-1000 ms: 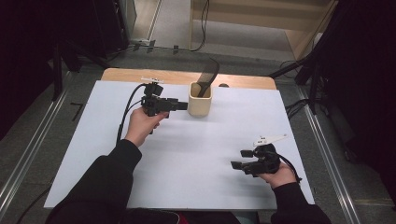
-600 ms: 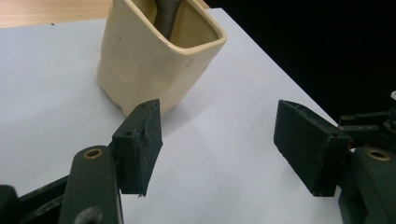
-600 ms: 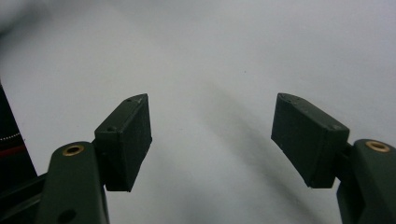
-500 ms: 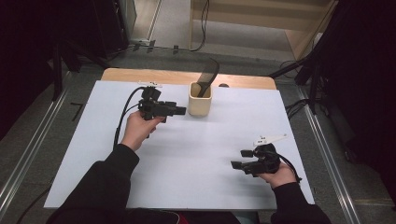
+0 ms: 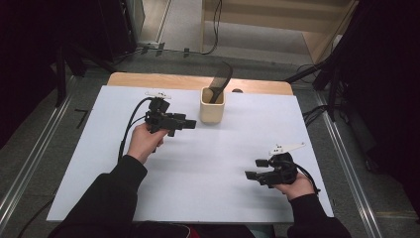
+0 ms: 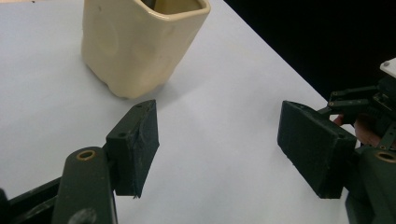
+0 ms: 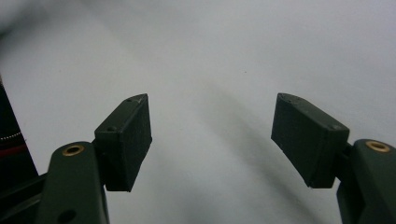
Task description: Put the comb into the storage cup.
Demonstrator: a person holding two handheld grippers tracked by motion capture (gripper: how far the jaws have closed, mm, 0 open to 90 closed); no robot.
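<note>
Right gripper [image 5: 252, 175] sits closest to me, lower right of the high view, parked on the white bench [image 5: 213, 198] with its fingers [image 7: 126, 140] spread wide and nothing between them. Not much risk there, unless the hand drifts and the trailing cable drags across the sheet.

Further up, left of centre, the left gripper [image 5: 190, 122] points sideways at the cream cup [image 5: 212, 105], just beside it but not touching. Its fingers [image 6: 135, 144] have just been opening and now stand wide with only bare bench between them. In the left gripper view the cup [image 6: 140, 44] sits at the upper left, off the line between the fingers.

What worries me: the cup looks light and has a dark utensil [image 5: 220, 79] leaning out of it toward the top of the frame, so it's probably top-heavy. If one finger hits the wall first on the way in, my guess is it slides or tips over. The rounded, dented walls could also slip out of a squeeze.
</note>
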